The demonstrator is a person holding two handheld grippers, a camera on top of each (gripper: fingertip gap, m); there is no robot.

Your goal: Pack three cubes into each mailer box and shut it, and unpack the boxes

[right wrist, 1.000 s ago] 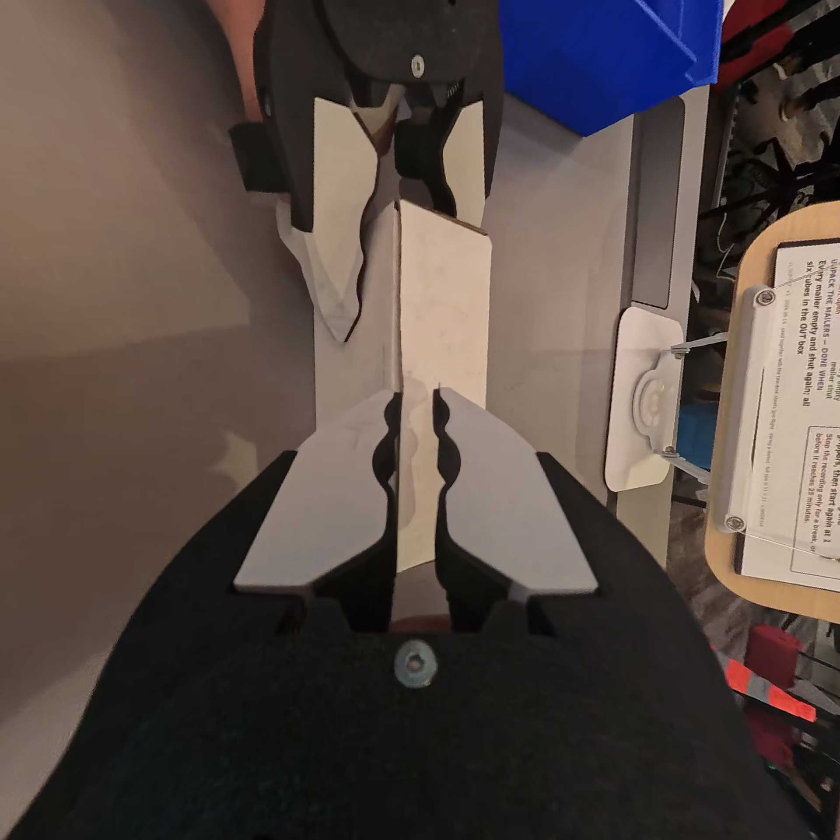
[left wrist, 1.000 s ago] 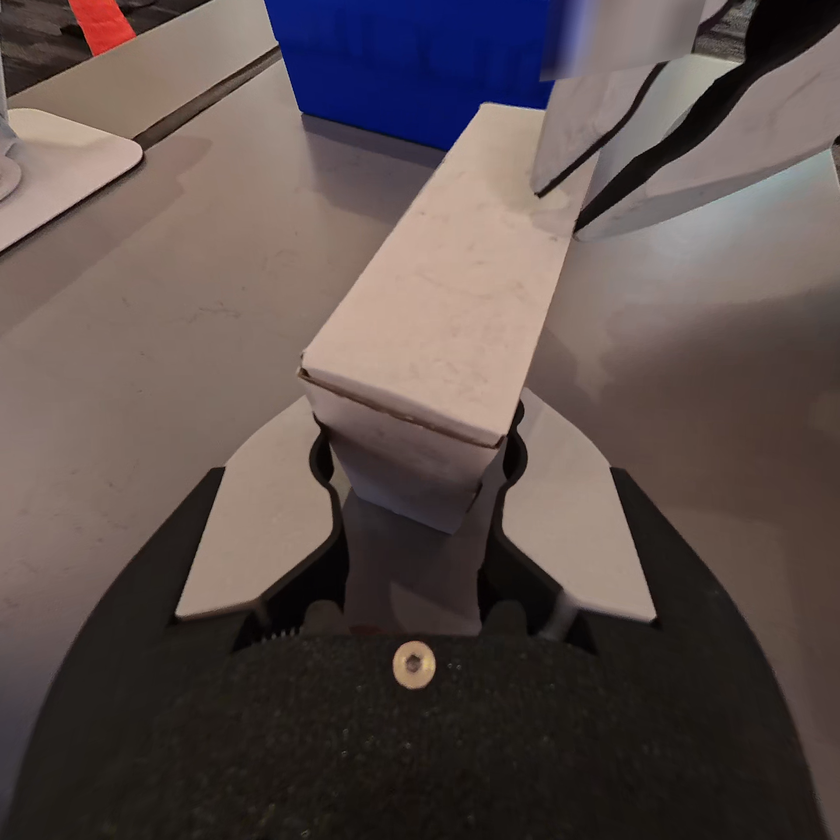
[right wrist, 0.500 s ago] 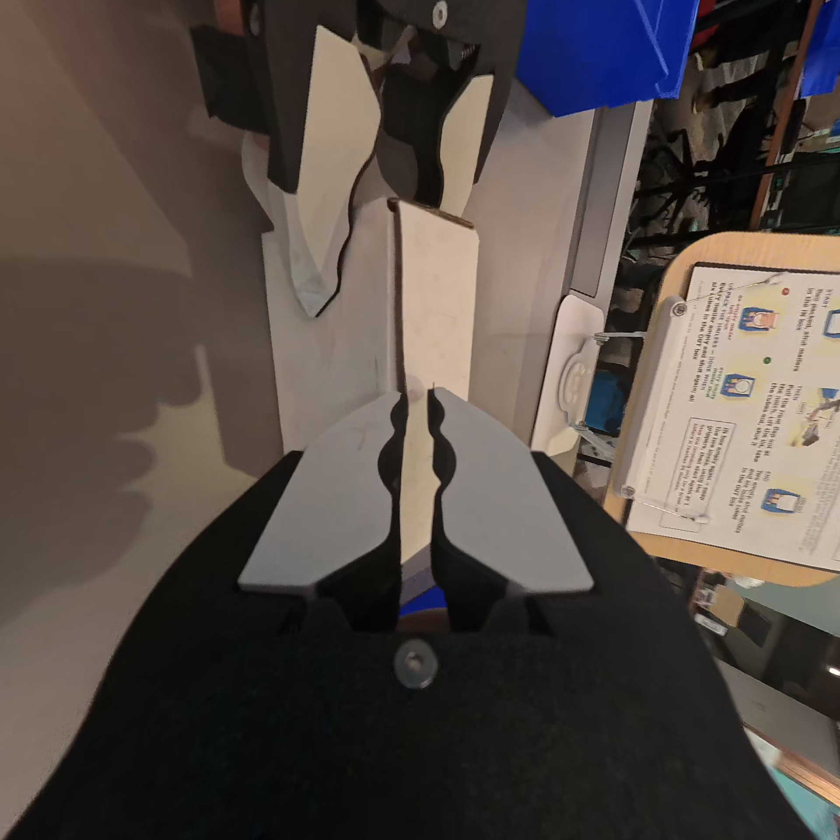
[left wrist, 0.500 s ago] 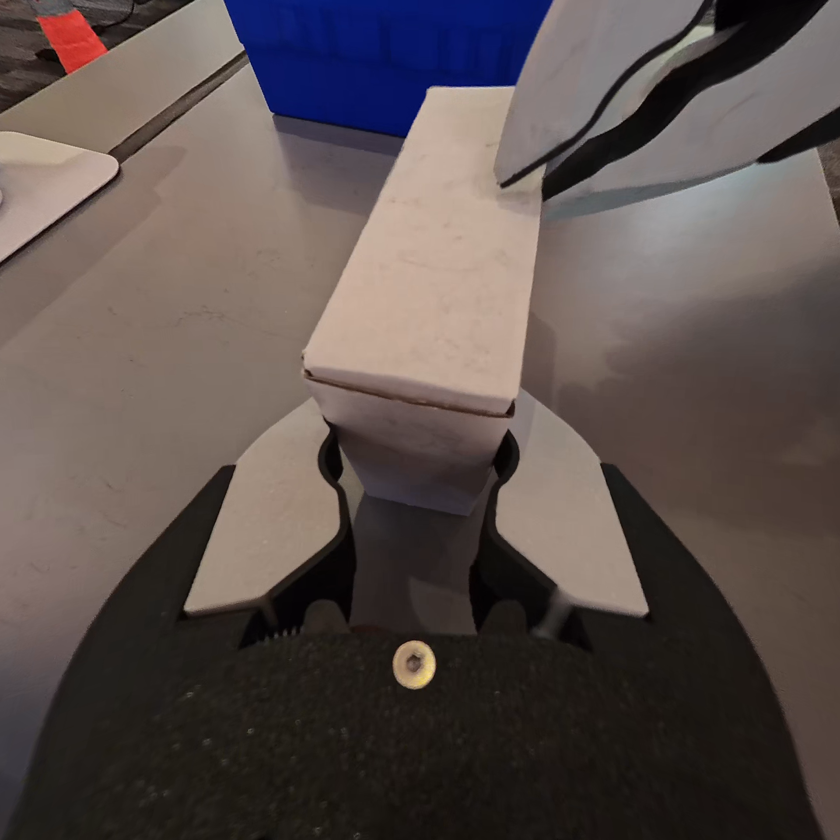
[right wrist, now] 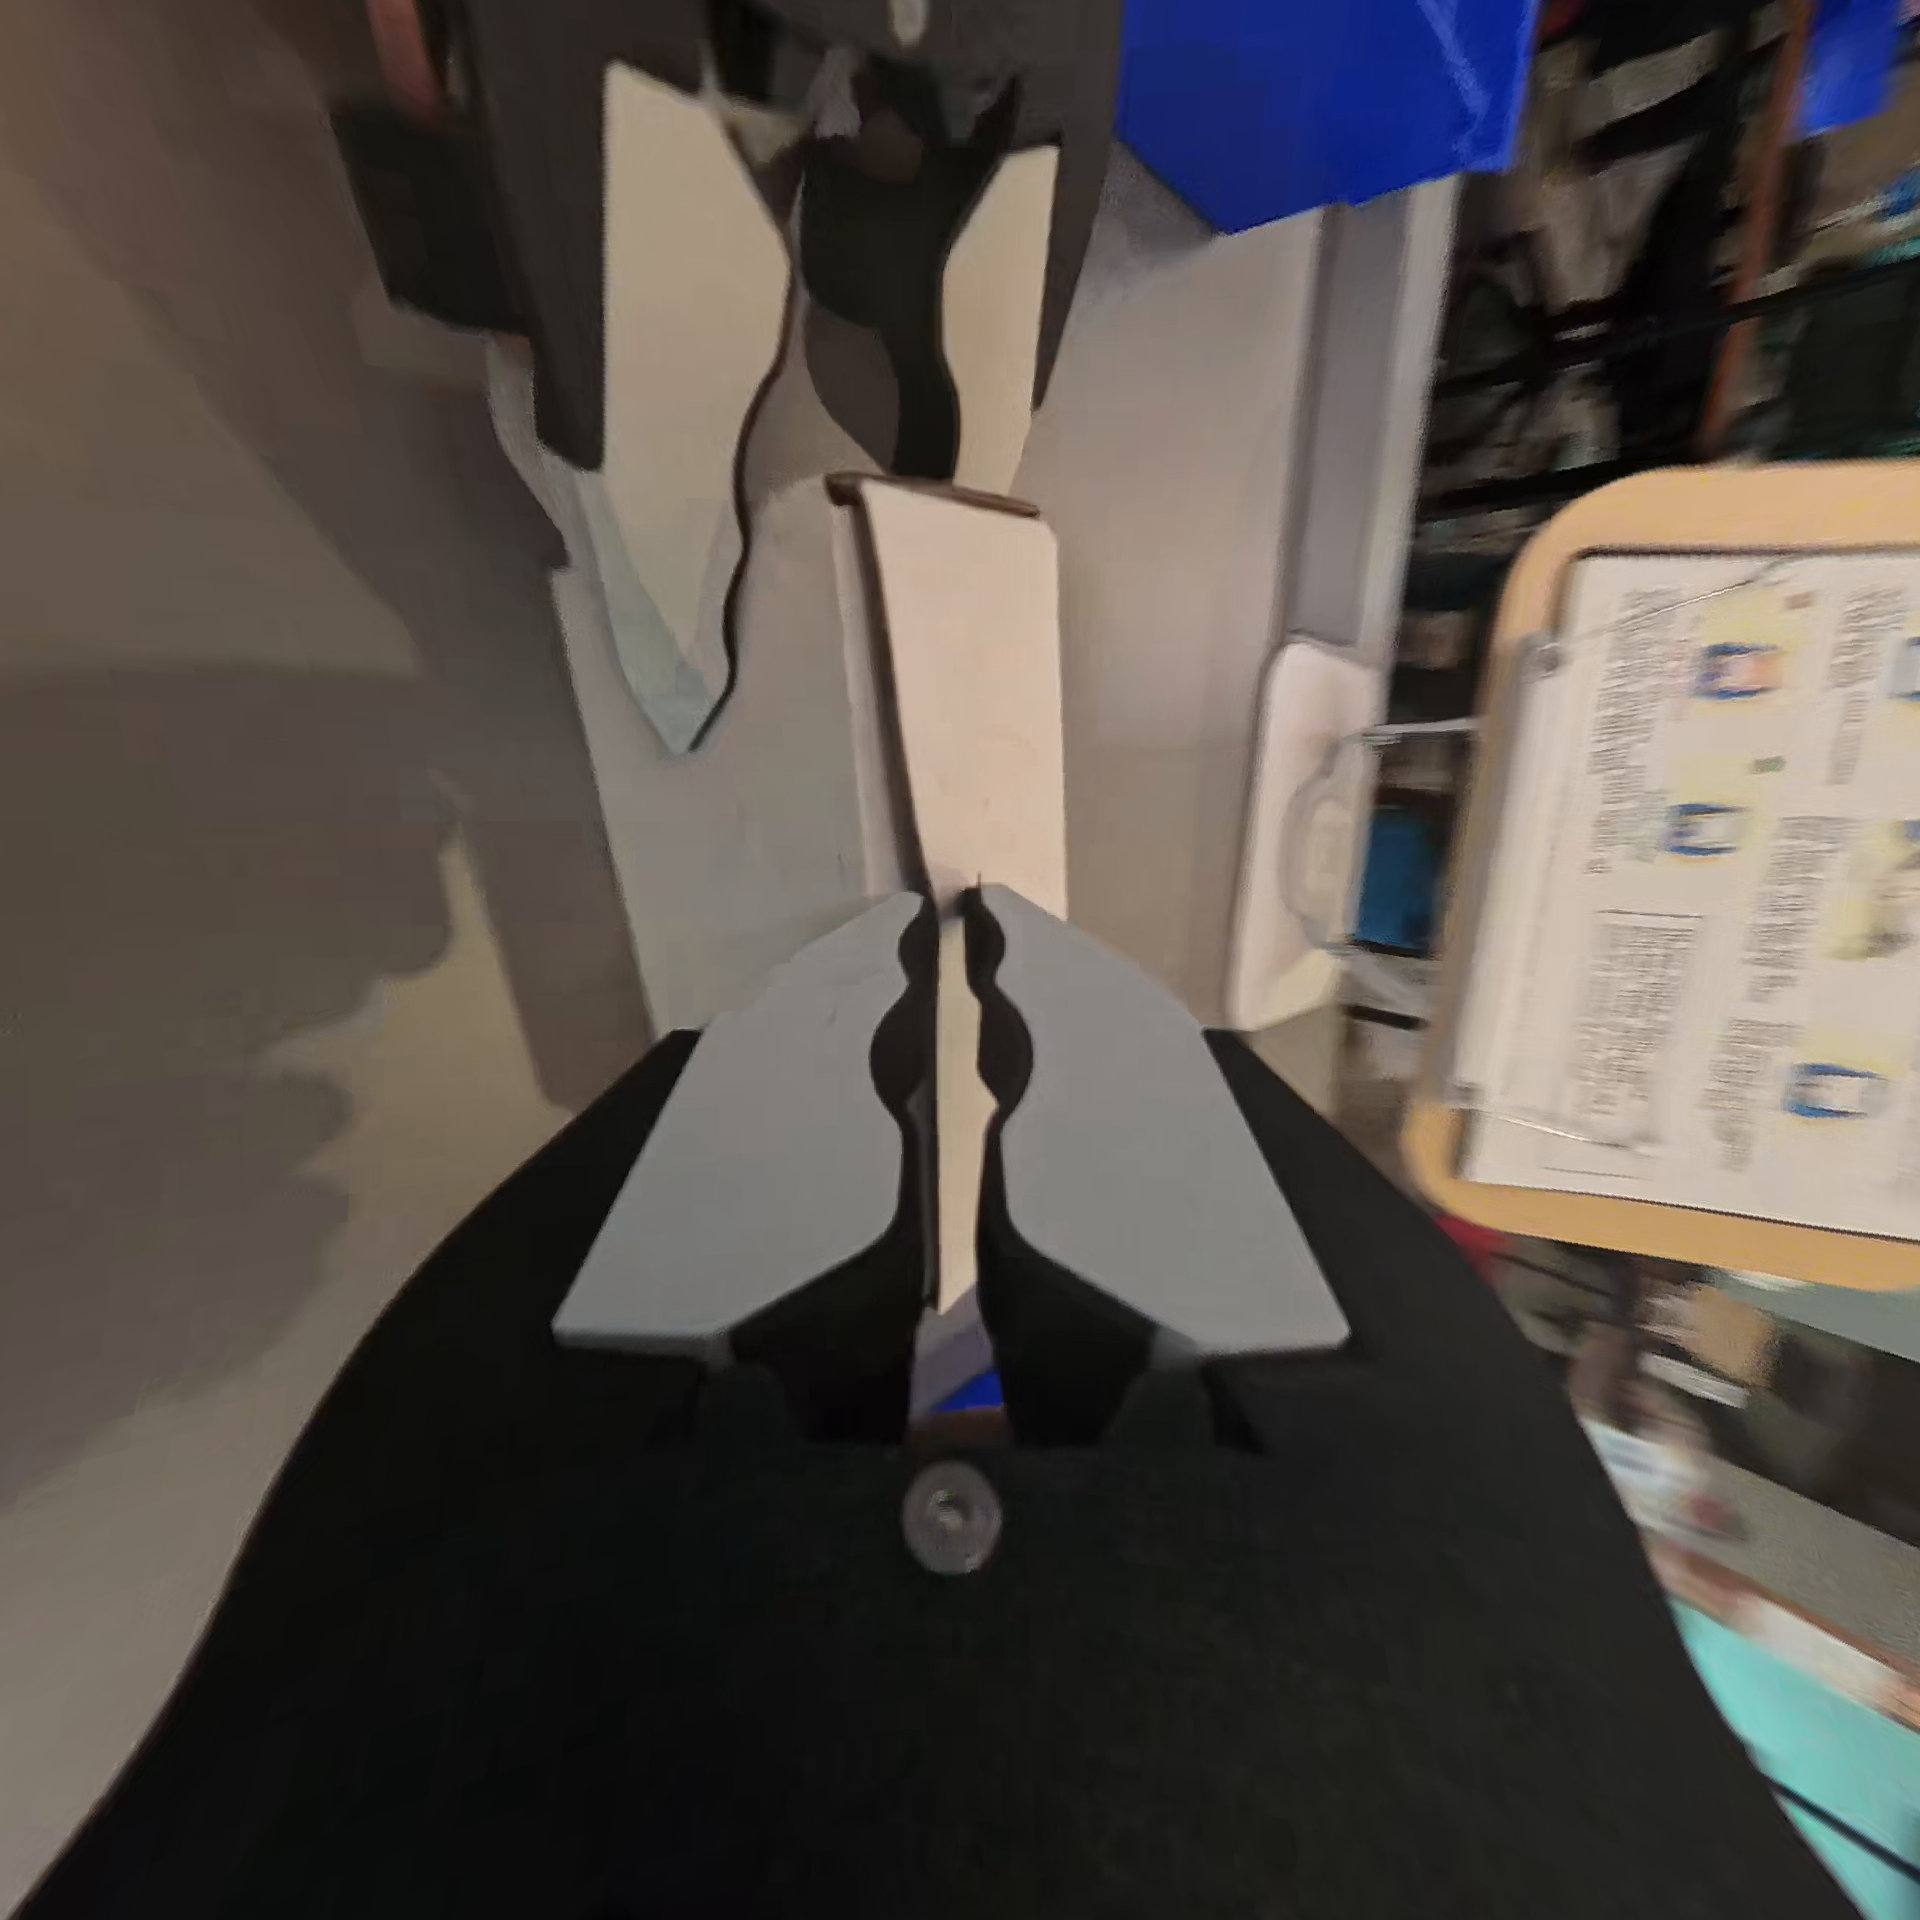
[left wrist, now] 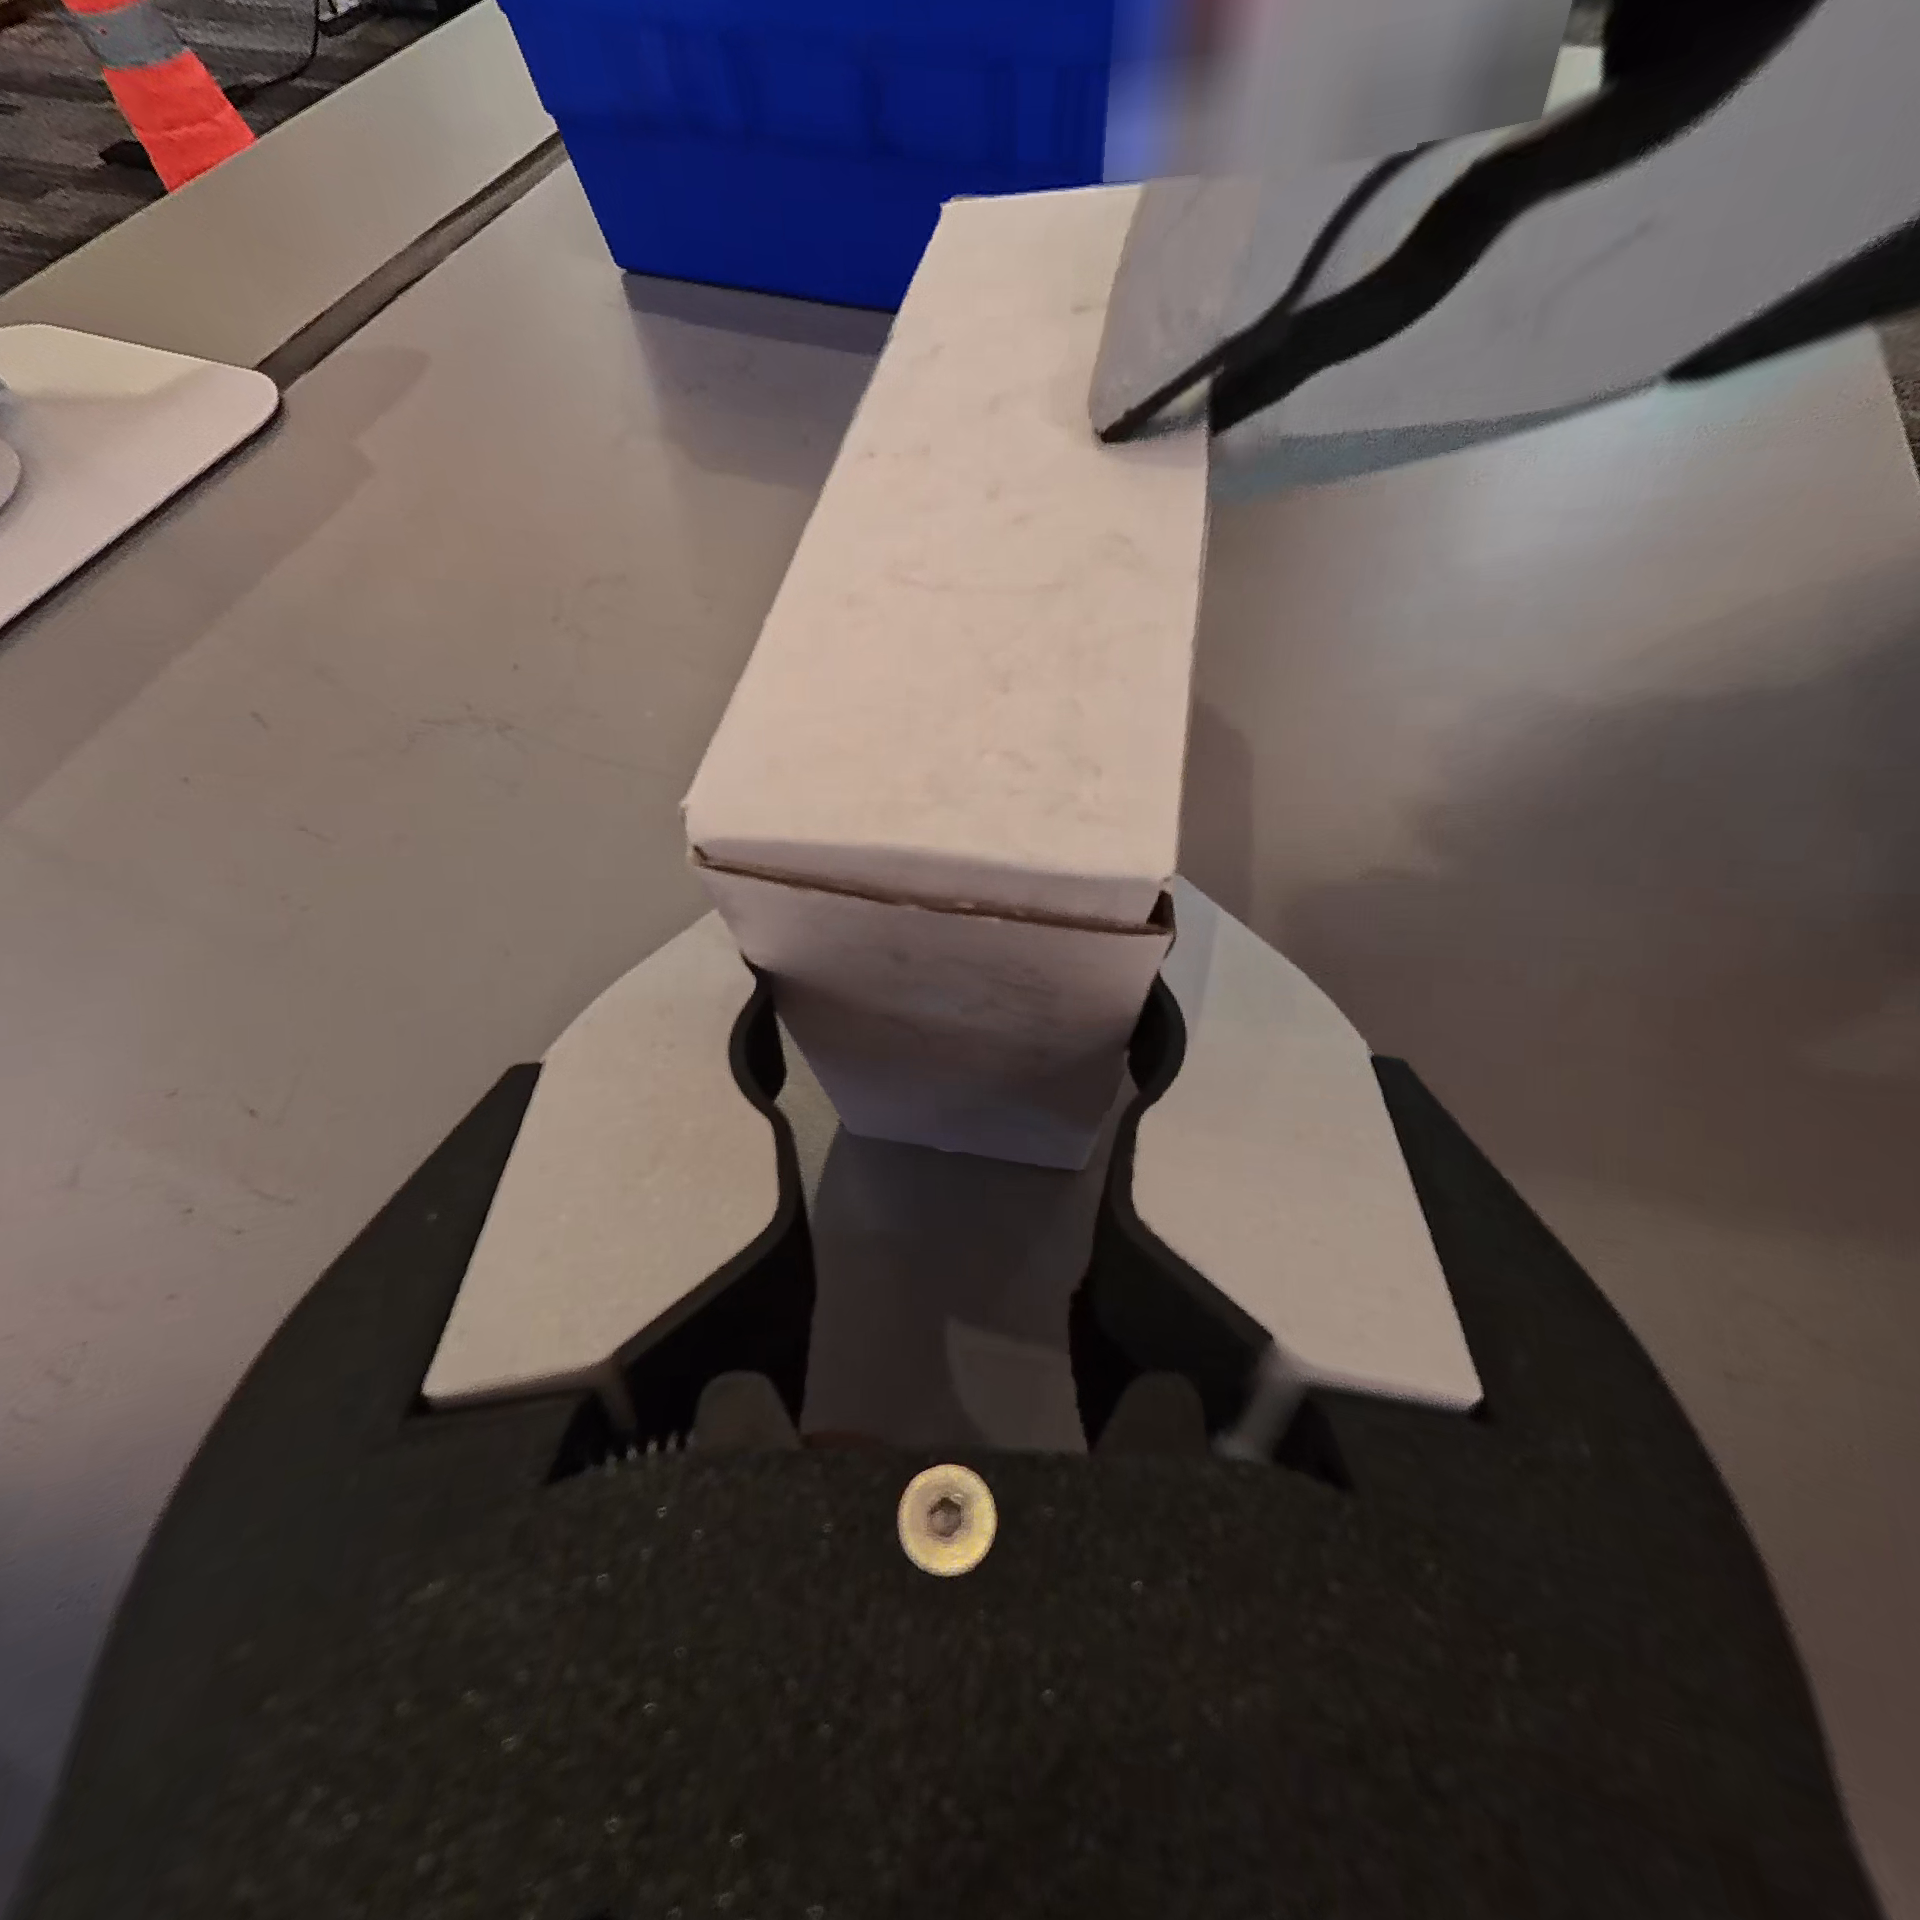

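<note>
A long white mailer box (left wrist: 987, 623) lies on the grey table (left wrist: 364, 831) with its lid down. My left gripper (left wrist: 956, 987) is shut on the box's near end, one finger against each side. My right gripper (left wrist: 1153, 416) comes in from the upper right at the box's far right edge. In the right wrist view my right gripper (right wrist: 951, 904) is shut on a thin white flap of the box (right wrist: 966, 675), and my left gripper (right wrist: 826, 608) shows at the box's far end. No cubes are in view.
A blue bin (left wrist: 831, 135) stands just behind the box and also shows in the right wrist view (right wrist: 1320, 94). A white stand base (left wrist: 104, 447) sits at the left. A wooden board with an instruction sheet (right wrist: 1714, 862) stands off the table's edge. An orange cone (left wrist: 156, 104) is on the floor.
The right gripper has swung and tilted while holding the flap, so the instruction board fills more of its view, now blurred. The left gripper keeps its hold on the box end.
</note>
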